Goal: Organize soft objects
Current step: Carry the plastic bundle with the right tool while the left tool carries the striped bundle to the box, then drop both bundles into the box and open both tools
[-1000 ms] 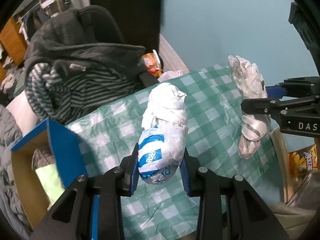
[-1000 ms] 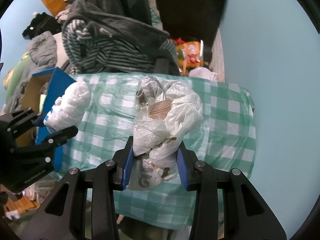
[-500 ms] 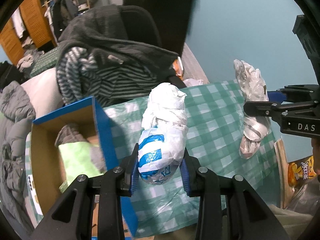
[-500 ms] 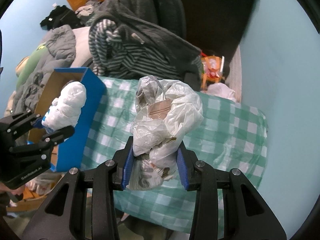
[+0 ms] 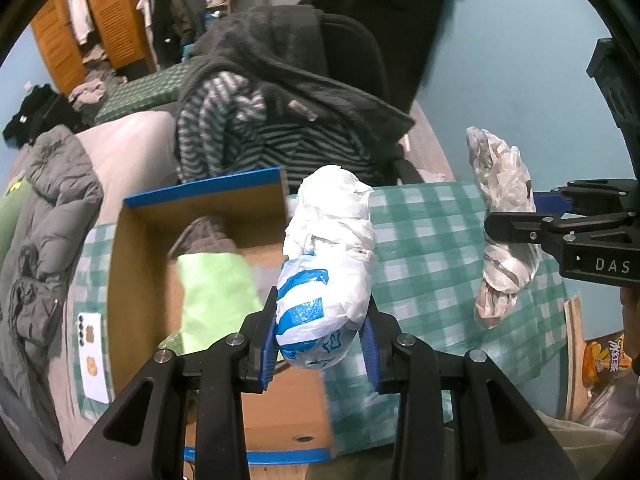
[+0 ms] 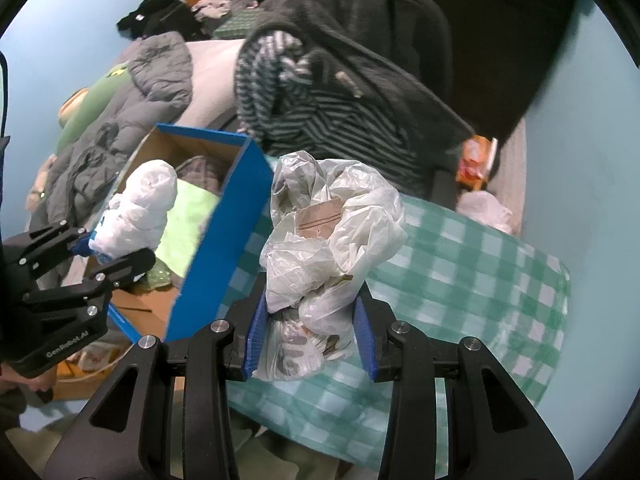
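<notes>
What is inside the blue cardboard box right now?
Inside the blue cardboard box lie a light green cloth and a grey garment behind it. The box's near right corner is hidden by the left gripper and its white-and-blue bag.

Dim cool indoor light, heavy fisheye bending, dark vignette corners, slight motion blur

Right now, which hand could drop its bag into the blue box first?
Left, probably. The left tongs hold the white and blue bag at the blue box; the right tongs hang over the checked cloth.
</notes>
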The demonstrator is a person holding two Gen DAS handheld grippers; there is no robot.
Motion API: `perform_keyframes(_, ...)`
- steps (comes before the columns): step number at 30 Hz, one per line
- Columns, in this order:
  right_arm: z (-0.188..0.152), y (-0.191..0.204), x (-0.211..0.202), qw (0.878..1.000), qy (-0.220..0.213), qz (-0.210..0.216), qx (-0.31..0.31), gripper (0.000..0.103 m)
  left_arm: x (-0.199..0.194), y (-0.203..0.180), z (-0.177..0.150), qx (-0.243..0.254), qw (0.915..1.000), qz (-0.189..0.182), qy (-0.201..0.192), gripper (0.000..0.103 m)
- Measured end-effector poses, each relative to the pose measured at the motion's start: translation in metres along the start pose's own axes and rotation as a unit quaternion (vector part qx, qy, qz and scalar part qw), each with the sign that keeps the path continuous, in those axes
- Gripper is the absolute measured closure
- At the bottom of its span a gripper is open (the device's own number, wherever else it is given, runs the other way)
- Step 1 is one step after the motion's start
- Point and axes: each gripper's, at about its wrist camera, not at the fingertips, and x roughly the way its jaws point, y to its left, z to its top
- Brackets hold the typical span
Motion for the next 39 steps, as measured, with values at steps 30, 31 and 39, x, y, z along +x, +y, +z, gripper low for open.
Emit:
perform_keyframes(30,0.053,0.137,0.086,0.993,0.057,0.058,-0.08,0.065,0.026,0.135,-0.043,-0.121,0.9916,0.018,0.043,0.067)
perform_keyframes(31,0.053,0.14,0.088,0.993,0.058,0.059,-0.081,0.065,0.027,0.137,-0.044,-0.123,0.9912,0.017,0.046,0.067)
perform_keyframes(39,0.061,0.152,0.098,0.993,0.068,0.068,-0.067,0.057,0.028,0.145,-0.044,-0.131,0.9897,0.025,0.053,0.059)
